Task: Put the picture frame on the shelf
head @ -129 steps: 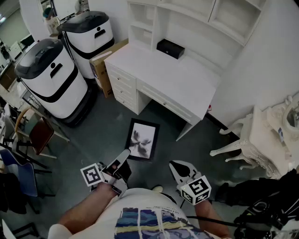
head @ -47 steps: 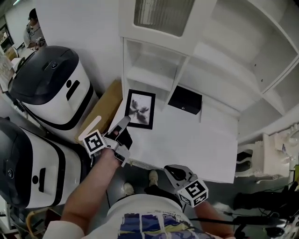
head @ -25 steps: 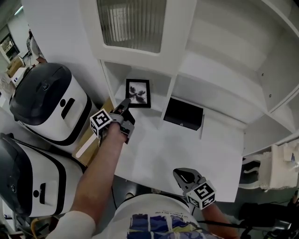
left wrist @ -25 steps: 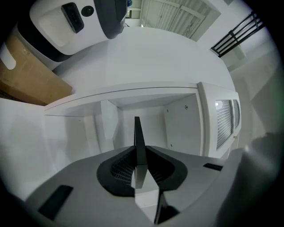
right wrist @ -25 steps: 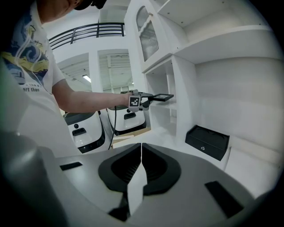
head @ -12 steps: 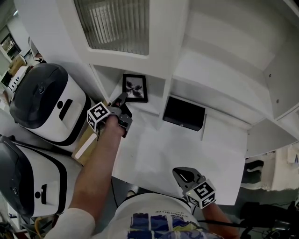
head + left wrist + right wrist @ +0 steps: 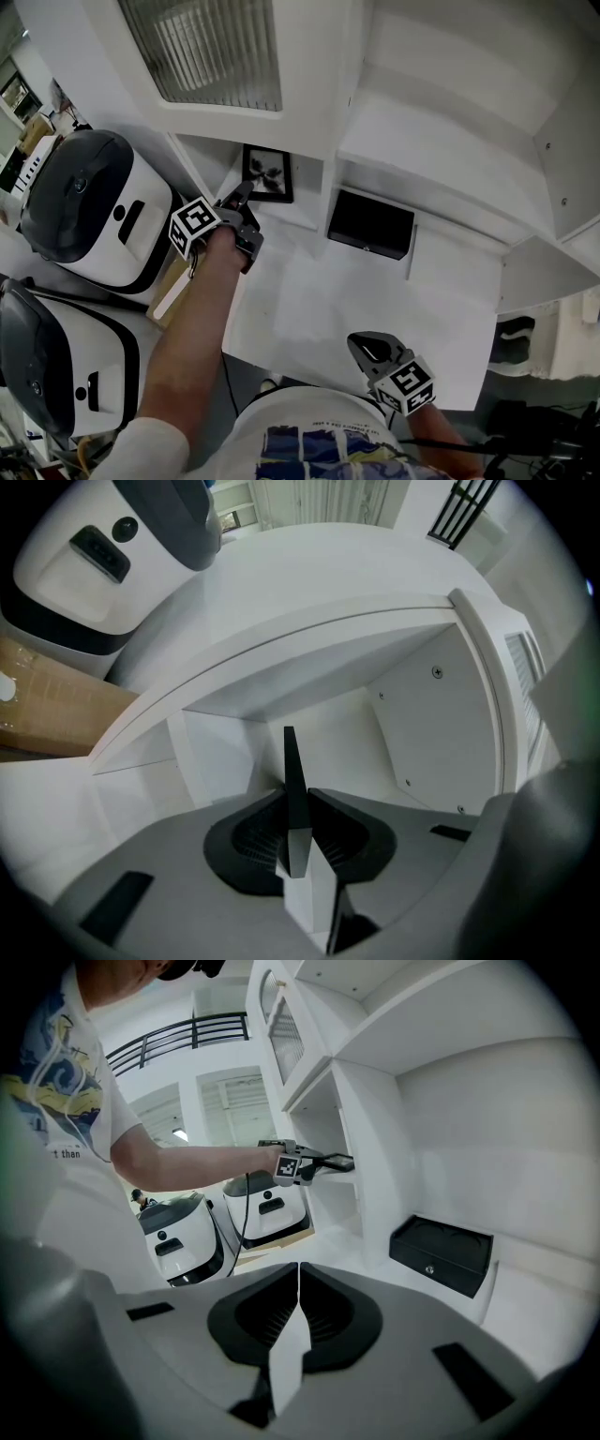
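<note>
The fingers (image 7: 248, 841) of the left gripper (image 7: 296, 808) are clamped on 1 thin edge of the picture frame (image 7: 291, 761), which the left gripper view shows edge-on, as a dark blade between them. In the head view the picture frame (image 7: 268, 174) is inside the open shelf (image 7: 307, 192) compartment above the desk's (image 7: 375, 291) rear left corner, under the glass-door cabinet (image 7: 211, 52), with the left gripper (image 7: 242, 195) reaching in behind it. We cannot tell whether its lower edge touches the shelf board yet.

The right gripper (image 7: 298, 1321) has its 2 fingers together with nothing between them. It hangs off the desk's front edge, well apart from the black box (image 7: 370, 225).

We judge the frame stiff and light, so a narrow pinch carries it. The front is probably glazed, which would make it fragile and slick. The moulded border is the place to hold, as now, never the pane. Held by 1 edge only, it could swing or slip, so we would lower it gently and let go only once it stands steady.
</note>
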Available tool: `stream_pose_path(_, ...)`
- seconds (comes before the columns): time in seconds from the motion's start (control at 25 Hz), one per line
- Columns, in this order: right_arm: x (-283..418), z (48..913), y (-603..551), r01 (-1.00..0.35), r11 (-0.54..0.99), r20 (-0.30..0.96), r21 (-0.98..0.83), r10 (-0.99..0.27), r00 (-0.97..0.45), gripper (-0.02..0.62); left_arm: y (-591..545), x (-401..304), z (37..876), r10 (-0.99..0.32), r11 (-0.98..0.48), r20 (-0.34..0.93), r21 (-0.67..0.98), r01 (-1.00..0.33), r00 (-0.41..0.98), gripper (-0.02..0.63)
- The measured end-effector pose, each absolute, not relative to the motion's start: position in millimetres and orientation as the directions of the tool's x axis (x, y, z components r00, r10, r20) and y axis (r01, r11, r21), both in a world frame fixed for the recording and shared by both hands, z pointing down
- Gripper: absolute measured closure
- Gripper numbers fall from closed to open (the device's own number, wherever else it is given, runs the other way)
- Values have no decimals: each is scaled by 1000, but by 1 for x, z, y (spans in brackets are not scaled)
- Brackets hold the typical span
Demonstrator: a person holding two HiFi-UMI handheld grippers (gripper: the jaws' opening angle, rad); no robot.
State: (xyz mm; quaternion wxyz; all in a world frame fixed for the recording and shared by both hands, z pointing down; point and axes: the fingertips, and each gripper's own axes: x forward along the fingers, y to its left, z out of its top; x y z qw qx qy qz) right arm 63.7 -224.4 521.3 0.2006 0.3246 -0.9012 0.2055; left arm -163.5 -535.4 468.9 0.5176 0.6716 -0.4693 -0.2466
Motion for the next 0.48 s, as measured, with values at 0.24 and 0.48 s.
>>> stream_pose_path(0.24,66,524,-222,-664,707,502,-245,-493,-710,566,-534,-163,471,-884,-9,223,871,-492,411,517)
stream_pose_path(0.48,66,526,-220,-662,709,518,-243,-482,-707,566,-532,-158,473,-874,-21,275,803,-595,402,430)
